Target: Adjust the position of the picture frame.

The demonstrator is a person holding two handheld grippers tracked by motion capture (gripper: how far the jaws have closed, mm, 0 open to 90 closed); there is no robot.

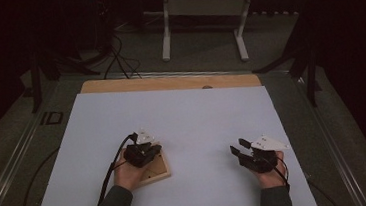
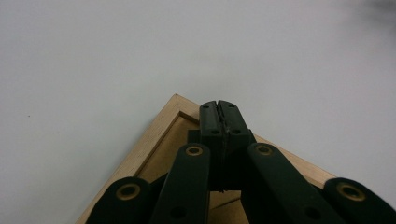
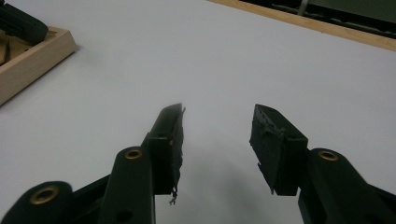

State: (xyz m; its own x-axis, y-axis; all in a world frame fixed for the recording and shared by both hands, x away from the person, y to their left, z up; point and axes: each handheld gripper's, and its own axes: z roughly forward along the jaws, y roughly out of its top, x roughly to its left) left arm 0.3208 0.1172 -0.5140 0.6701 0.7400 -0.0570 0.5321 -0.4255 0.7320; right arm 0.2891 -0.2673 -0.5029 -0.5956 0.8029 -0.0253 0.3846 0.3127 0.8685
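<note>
Nearest the person, both forearms come in over the front edge of the large white sheet that covers the table. The left gripper has its black jaws pressed together with nothing visible between them, and it hangs over a shallow square tray of pale wood with a raised rim, which lies on the white sheet towards the left, close to the person. In the left gripper view the closed tips sit just inside one corner of that rim, so the gripper seems placed to push or steady the tray by its corner, or to work at something on the tray floor, rather than to grasp it; whether the tips touch the wood cannot be told. The right gripper rests well apart from the tray, off to the right, its jaws spread and empty above bare sheet, apparently waiting. Beyond both grippers the sheet is unobstructed up to the strip of bare wooden tabletop along the far edge, leaving generous room to slide the tray forward or sideways.
</note>
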